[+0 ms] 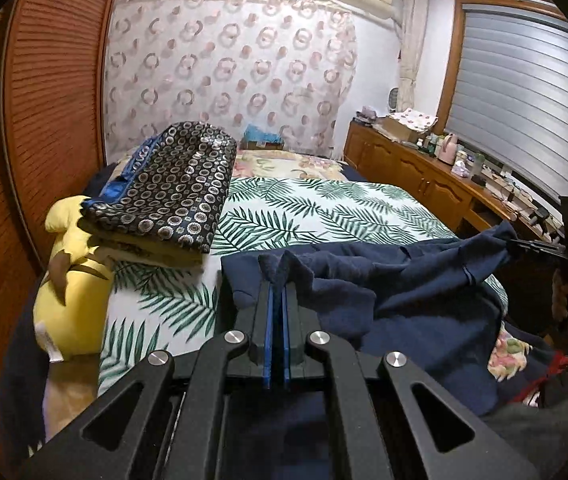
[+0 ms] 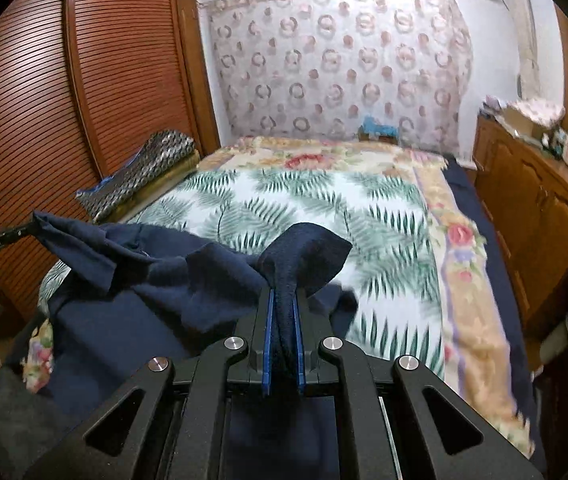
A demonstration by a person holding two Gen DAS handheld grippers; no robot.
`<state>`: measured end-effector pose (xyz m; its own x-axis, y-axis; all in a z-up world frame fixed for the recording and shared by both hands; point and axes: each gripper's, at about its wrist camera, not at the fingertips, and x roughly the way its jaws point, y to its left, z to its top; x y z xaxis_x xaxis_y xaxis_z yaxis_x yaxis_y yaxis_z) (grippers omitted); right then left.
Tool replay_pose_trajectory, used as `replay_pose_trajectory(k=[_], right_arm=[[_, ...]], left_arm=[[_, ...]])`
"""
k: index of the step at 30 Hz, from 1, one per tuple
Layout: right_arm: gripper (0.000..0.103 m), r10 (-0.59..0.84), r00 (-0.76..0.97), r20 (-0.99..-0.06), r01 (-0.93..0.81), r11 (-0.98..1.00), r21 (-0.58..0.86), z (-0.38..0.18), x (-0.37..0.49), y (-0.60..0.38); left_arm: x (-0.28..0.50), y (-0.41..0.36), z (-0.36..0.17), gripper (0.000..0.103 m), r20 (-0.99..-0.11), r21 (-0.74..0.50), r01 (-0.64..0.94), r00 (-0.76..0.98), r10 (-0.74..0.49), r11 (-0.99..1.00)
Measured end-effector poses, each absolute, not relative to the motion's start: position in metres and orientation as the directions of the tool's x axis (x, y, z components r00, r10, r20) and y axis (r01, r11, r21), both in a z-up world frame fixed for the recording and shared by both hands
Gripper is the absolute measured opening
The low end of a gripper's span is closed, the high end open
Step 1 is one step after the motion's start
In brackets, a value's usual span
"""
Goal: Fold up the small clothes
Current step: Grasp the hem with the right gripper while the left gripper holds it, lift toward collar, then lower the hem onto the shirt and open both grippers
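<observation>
A navy blue garment (image 1: 415, 296) hangs stretched between my two grippers above the near end of the bed; it also shows in the right wrist view (image 2: 156, 280). My left gripper (image 1: 278, 284) is shut on one edge of it, with cloth pinched between the blue pads. My right gripper (image 2: 284, 292) is shut on the other edge, a flap of cloth standing up past the fingertips. The right gripper shows at the far right of the left wrist view (image 1: 523, 246), and the left gripper at the far left of the right wrist view (image 2: 24, 230).
The bed has a palm-leaf sheet (image 1: 323, 208) over a floral blanket (image 2: 467, 280). A folded dark patterned quilt (image 1: 172, 192) and a yellow plush toy (image 1: 72, 280) lie at the bed's left. A louvred wardrobe (image 2: 64, 100) stands left, a wooden sideboard (image 2: 543, 220) right.
</observation>
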<state>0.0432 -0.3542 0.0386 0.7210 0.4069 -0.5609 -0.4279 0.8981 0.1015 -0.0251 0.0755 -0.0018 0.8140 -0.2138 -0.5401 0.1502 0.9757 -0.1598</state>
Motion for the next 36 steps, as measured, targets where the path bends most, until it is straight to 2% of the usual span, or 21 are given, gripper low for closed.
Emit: replay_pose_trajectory(k=[5, 13, 20, 26, 27, 30, 33, 36], right_arm=[[0.009, 0.409, 0.718, -0.564, -0.428, 0.898, 0.107, 0.053, 0.005, -0.364], [0.009, 0.356, 0.694, -0.626, -0.413, 0.909, 0.06, 0.045, 0.022, -0.345], [0.013, 0.349, 0.706, -0.617, -0.41, 0.911, 0.046, 0.056, 0.014, -0.347], [0.013, 0.351, 0.731, -0.584, -0.406, 0.913, 0.04, 0.063, 0.01, -0.355], [0.015, 0.348, 0.737, -0.58, -0.404, 0.914, 0.036, 0.065, 0.009, -0.357], [0.031, 0.34, 0.748, -0.57, -0.393, 0.919, 0.032, 0.066, 0.01, -0.359], [0.048, 0.334, 0.749, -0.573, -0.391, 0.92, 0.025, 0.06, 0.02, -0.362], [0.05, 0.34, 0.734, -0.588, -0.394, 0.918, 0.039, 0.052, 0.04, -0.36]], left_arm=[[-0.039, 0.069, -0.009, 0.005, -0.571, -0.122, 0.125, 0.802, -0.173, 0.985], [-0.038, 0.074, -0.032, 0.005, -0.611, -0.144, 0.11, 0.772, -0.176, 0.983], [-0.045, 0.074, -0.019, 0.005, -0.599, -0.117, 0.103, 0.786, -0.153, 0.988], [-0.046, 0.075, -0.002, 0.046, -0.547, -0.124, 0.124, 0.819, -0.172, 0.984], [-0.044, 0.075, -0.002, 0.056, -0.544, -0.126, 0.126, 0.821, -0.174, 0.984], [-0.028, 0.076, -0.005, 0.076, -0.543, -0.131, 0.122, 0.821, -0.174, 0.984], [-0.008, 0.075, -0.012, 0.081, -0.562, -0.139, 0.128, 0.807, -0.185, 0.982], [0.017, 0.072, -0.024, 0.081, -0.591, -0.132, 0.132, 0.785, -0.185, 0.982]])
